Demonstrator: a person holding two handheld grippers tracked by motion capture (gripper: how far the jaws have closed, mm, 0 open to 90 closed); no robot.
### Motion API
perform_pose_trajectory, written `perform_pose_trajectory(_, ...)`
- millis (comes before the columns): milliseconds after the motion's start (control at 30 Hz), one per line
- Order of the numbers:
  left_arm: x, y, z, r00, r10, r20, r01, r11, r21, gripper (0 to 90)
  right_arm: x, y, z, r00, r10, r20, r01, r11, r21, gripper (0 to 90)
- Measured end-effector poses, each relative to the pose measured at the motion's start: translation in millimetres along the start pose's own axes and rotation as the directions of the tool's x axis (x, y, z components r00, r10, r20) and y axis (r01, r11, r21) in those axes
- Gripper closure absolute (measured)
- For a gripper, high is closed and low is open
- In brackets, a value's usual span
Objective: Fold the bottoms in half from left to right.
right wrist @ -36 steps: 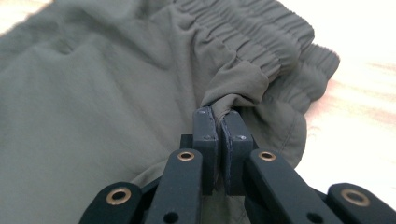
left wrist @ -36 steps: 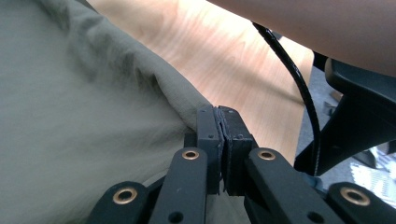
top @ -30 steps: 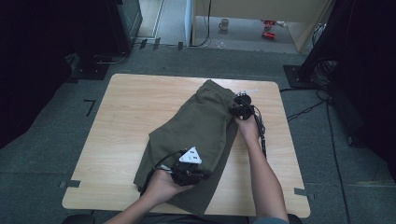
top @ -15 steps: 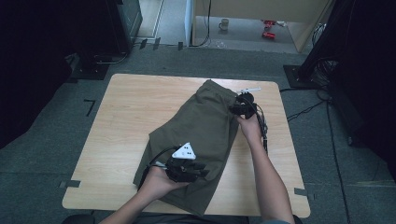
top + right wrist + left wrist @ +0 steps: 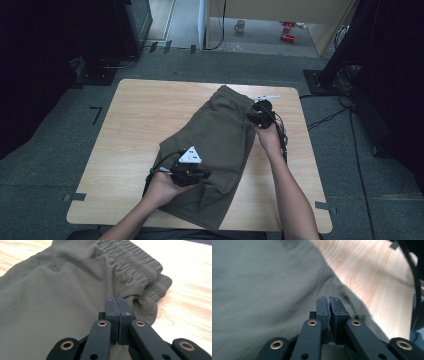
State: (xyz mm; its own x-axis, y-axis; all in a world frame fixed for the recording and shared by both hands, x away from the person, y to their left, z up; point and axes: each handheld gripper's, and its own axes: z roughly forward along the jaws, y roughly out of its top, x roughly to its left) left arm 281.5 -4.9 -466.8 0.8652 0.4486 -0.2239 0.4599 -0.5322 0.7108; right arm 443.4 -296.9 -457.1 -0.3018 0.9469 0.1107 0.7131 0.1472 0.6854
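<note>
High view, left to right. A pale wooden counter [image 5: 135, 125] stands on grey carpet; dark equipment flanks it on both sides. A pair of olive-green shorts [image 5: 220, 145] lies spread on the counter, right of its middle, running on a slant from the elastic waistband [image 5: 232, 96] at the far end to the leg hems at the near edge.

The left tool [image 5: 192, 174], carrying a grey three-cornered plate, rests over the near left part of the shorts, gripped by the left hand [image 5: 162, 187], whose forearm enters from the bottom edge. In the left gripper view, the left tool [image 5: 329, 300] has its jaws drawn together, pads meeting with no visible gap; they have just been closing. The tips press into a fold of the shorts [image 5: 262, 290] near the fabric's edge, with bare counter [image 5: 372, 277] beyond it; whether cloth is pinched between the pads cannot be told.

The right tool [image 5: 257, 116] sits at the right end of the waistband, held by the right hand [image 5: 270, 137]. In the right gripper view, the right tool [image 5: 117, 301] likewise has its jaws brought together after just closing, tips against the bunched cloth just below the gathered waistband [image 5: 135, 262]; a pinch of fabric between the pads cannot be confirmed.
</note>
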Motion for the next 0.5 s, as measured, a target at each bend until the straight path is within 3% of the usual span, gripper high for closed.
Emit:
perform_pose_trajectory(133, -0.4, -8.4, 8.5, 0.9993, -0.018, 0.034, 0.016, 0.9993, 0.034, 86.3, 0.3, -4.8, -1.1, 0.9995, 0.008, -0.031, -0.008, 1.000, 0.008, 84.3)
perform_pose_trajectory(233, -6.7, -12.9, 11.7, 0.9980, -0.001, 0.063, -0.001, 0.9990, 0.045, 79.9, -0.4, -8.7, -3.1, 0.9983, 0.017, -0.056, -0.016, 1.000, 0.006, 83.1)
perform_pose_trajectory(300, -11.7, -14.4, 12.4, 0.9949, 0.008, 0.100, -0.013, 0.9985, 0.053, 74.9, -0.2, -11.4, -5.2, 0.9977, 0.016, -0.066, -0.017, 1.000, -0.004, 81.4)
perform_pose_trajectory(367, -16.2, -15.3, 12.5, 0.9876, 0.006, 0.157, -0.016, 0.9979, 0.063, 68.4, 0.4, -13.8, -6.8, 0.9971, 0.013, -0.074, -0.014, 1.000, -0.005, 78.9)
perform_pose_trajectory(433, -19.2, -15.1, 9.4, 0.9847, 0.032, 0.172, -0.040, 0.9983, 0.042, 63.5, 2.4, -17.4, -8.4, 0.9969, -0.011, -0.078, 0.010, 1.000, -0.015, 75.6)
perform_pose_trajectory(500, -17.4, -13.6, 5.7, 0.9855, 0.028, 0.167, -0.034, 0.9990, 0.028, 59.2, 7.4, -22.3, -10.3, 0.9962, -0.058, -0.064, 0.057, 0.998, -0.026, 72.6)
